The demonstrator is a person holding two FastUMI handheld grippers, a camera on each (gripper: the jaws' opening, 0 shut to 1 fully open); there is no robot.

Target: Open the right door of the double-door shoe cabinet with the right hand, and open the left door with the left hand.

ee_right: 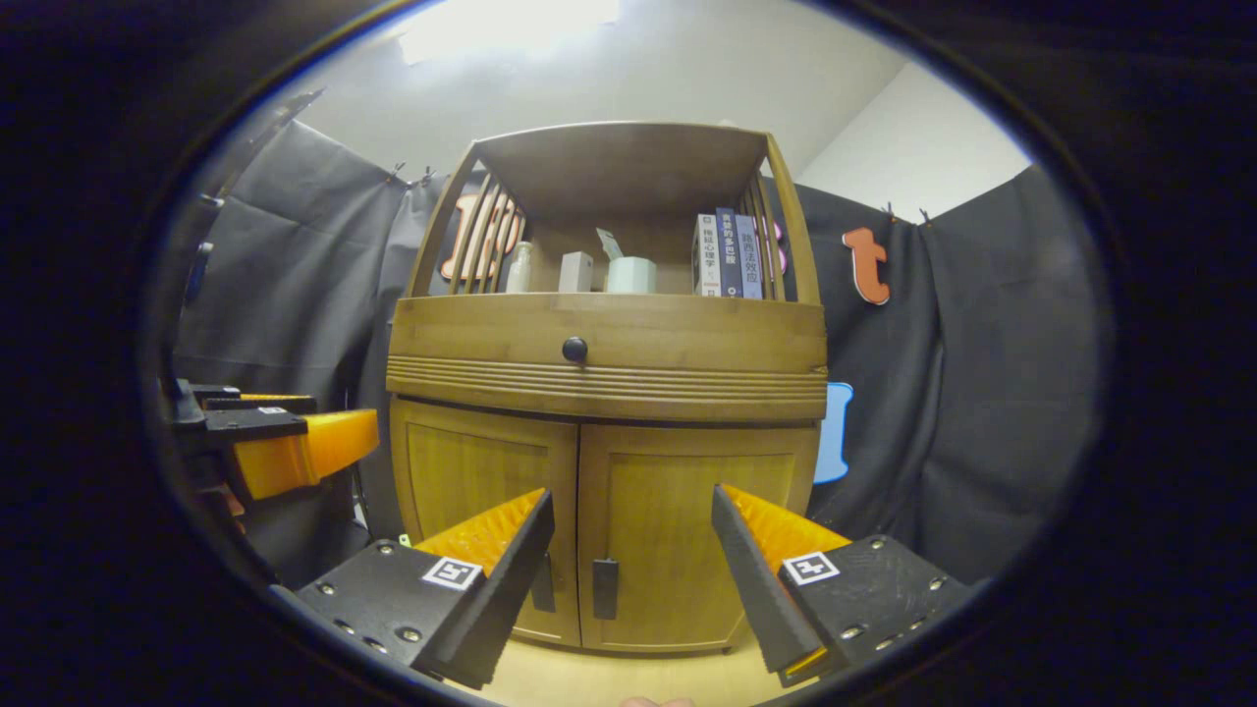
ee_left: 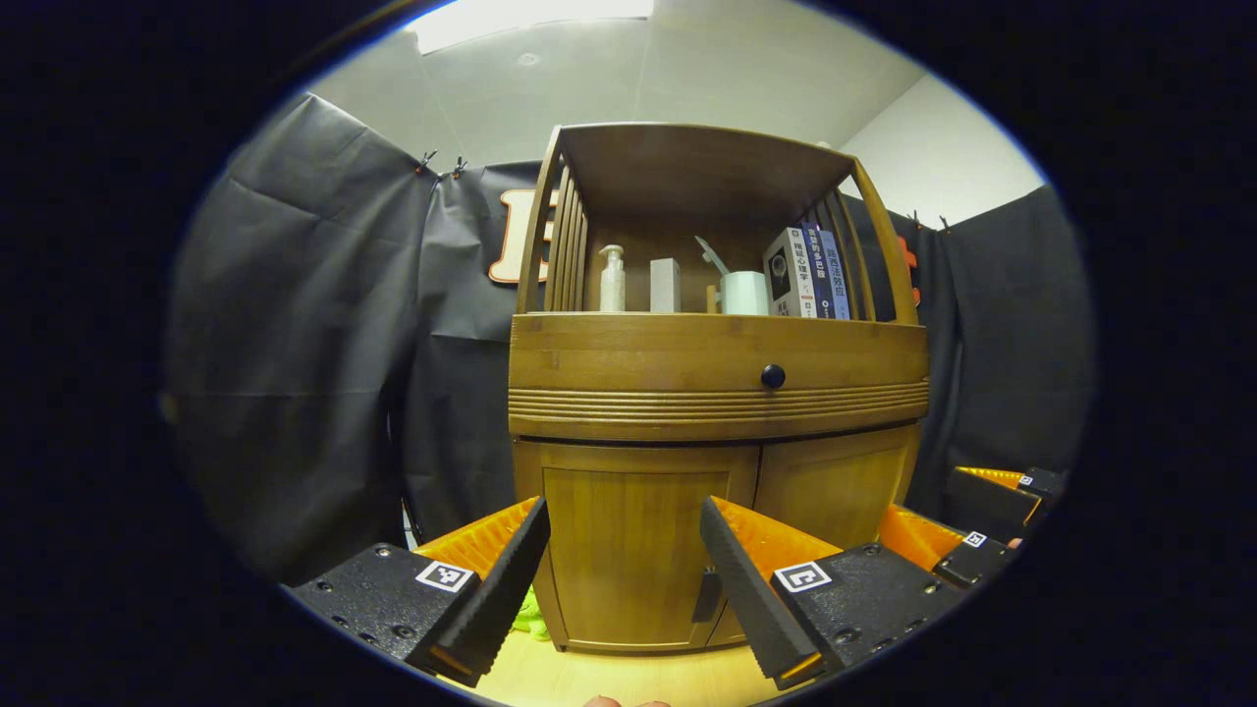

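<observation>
Left gripper (ee_left: 624, 570) fingers apart, holding nothing, short of left door (ee_left: 628, 550). Right gripper (ee_right: 633, 570) fingers apart, empty, facing right door (ee_right: 687, 540). Shoe cabinet (ee_right: 604, 383) stands on wooden floor (ee_right: 609, 678), both doors closed, dark handles (ee_right: 605, 588) at centre seam. Books (ee_right: 727, 253), bottle (ee_left: 612, 280) on top shelf.

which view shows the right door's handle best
The right gripper view: the right door handle stands unobstructed between the right hand-held gripper's open fingers. In the left gripper view, the left hand-held gripper's finger covers that spot.
</observation>
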